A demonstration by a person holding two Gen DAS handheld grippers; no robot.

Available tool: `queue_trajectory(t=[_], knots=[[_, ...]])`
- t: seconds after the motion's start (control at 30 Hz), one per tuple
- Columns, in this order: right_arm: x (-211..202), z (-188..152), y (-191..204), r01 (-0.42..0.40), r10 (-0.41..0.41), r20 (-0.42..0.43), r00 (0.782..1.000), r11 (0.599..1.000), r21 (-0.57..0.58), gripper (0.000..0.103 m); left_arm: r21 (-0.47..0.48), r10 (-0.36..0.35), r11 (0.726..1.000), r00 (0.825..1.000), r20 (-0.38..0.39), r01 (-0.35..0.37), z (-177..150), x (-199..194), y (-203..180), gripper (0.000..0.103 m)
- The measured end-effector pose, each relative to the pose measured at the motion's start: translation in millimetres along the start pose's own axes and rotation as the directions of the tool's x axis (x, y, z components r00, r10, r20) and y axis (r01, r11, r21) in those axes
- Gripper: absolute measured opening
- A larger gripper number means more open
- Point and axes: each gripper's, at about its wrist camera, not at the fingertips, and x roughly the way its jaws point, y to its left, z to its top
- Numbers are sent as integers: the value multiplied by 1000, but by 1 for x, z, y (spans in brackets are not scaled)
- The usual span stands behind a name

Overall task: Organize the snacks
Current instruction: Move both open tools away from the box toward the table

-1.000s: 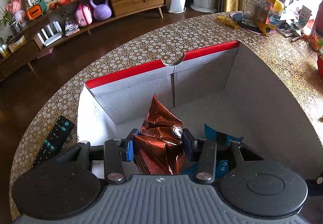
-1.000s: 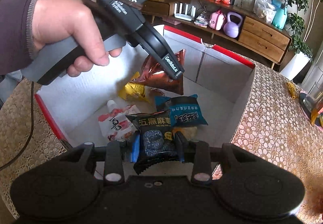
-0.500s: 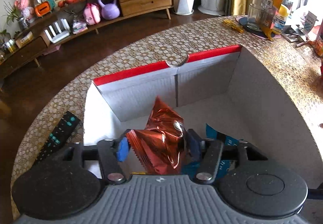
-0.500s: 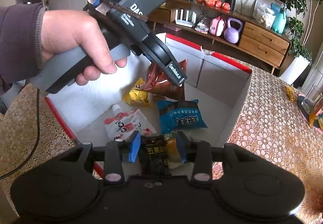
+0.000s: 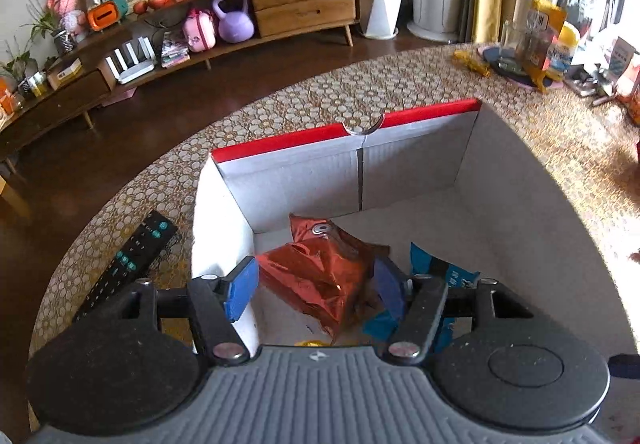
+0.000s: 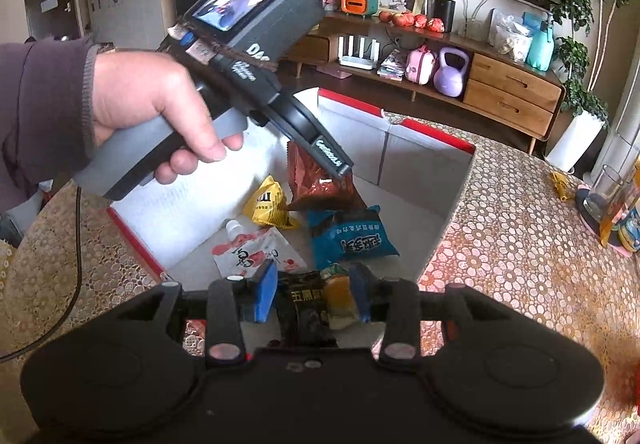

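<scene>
A white cardboard box with red rim [image 5: 280, 142] [image 6: 432, 132] sits on the patterned table. My left gripper [image 5: 314, 284] is open above the box; a copper-red foil snack bag [image 5: 324, 276] [image 6: 316, 180] lies loose between and below its jaws. My right gripper [image 6: 314, 294] is open wide, and a black snack packet [image 6: 306, 304] lies between its jaws, loose. On the box floor lie a blue packet [image 6: 348, 238] [image 5: 436, 276], a yellow packet [image 6: 270, 206] and a white-red pouch [image 6: 252, 254].
A black remote control [image 5: 128, 264] lies on the table left of the box. A glass [image 6: 604, 192] and bottles stand at the table's right edge, with yellow packaging [image 5: 546, 36]. A low wooden sideboard [image 5: 304, 4] stands across the floor.
My left gripper opened and let go of the red foil bag, which dropped into the box. My right gripper opened and the black packet slipped lower. Both grippers drew back.
</scene>
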Motion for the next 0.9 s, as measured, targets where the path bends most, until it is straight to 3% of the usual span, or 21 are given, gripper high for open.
queue_trajectory(t=[0.07, 0.23, 0.3, 0.43, 0.7, 0.9], knots=[[-4, -1, -2, -3, 3, 11, 1000, 1000, 16, 39, -18, 2, 1000, 1000, 28, -2, -4, -13, -1, 75], [-17, -6, -8, -10, 6, 54, 999, 998, 65, 40, -39, -22, 999, 996, 92, 26, -12, -47, -12, 76], [-23, -9, -9, -9, 4, 71, 998, 997, 79, 41, -48, -31, 998, 992, 126, 38, -15, -63, -19, 83], [-42, -18, -11, -6, -4, 109, 994, 995, 98, 45, -58, -78, 994, 979, 188, 91, -22, -91, -38, 83], [-87, -53, -28, 33, -66, 190, 980, 985, 168, 50, -10, -183, 981, 948, 260, 192, -35, -126, -100, 85], [-117, -95, -55, 109, -158, 223, 962, 970, 217, 52, 52, -271, 962, 928, 255, 267, -41, -126, -156, 85]])
